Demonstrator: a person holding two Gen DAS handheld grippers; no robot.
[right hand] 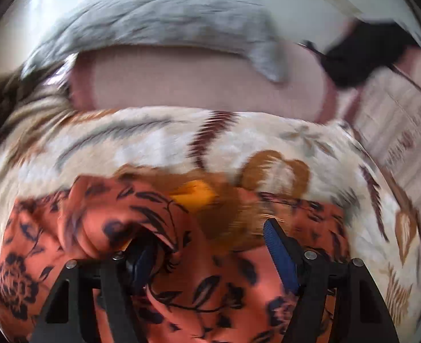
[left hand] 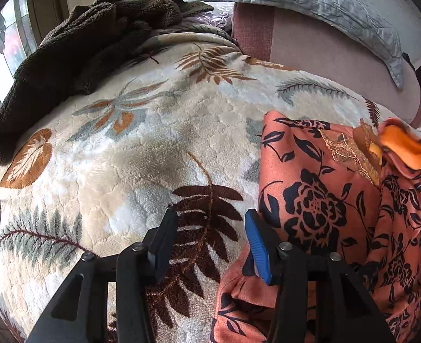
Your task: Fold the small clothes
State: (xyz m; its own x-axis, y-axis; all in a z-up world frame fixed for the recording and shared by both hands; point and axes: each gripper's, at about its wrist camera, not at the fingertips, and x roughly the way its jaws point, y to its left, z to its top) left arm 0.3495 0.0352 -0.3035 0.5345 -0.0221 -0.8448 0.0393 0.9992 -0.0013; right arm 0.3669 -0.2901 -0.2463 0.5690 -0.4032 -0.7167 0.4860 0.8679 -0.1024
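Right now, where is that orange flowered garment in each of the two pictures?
Left wrist view: the orange flowered garment fills the lower right, on the leaf-patterned blanket.
Right wrist view: it spreads across the bottom, blurred.
Shared landmark: the grey quilted pillow along the top.

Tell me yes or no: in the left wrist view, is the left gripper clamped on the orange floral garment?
No: the left gripper stands open over the leaf-print blanket, with the orange floral garment beside its blue finger, not between the two.
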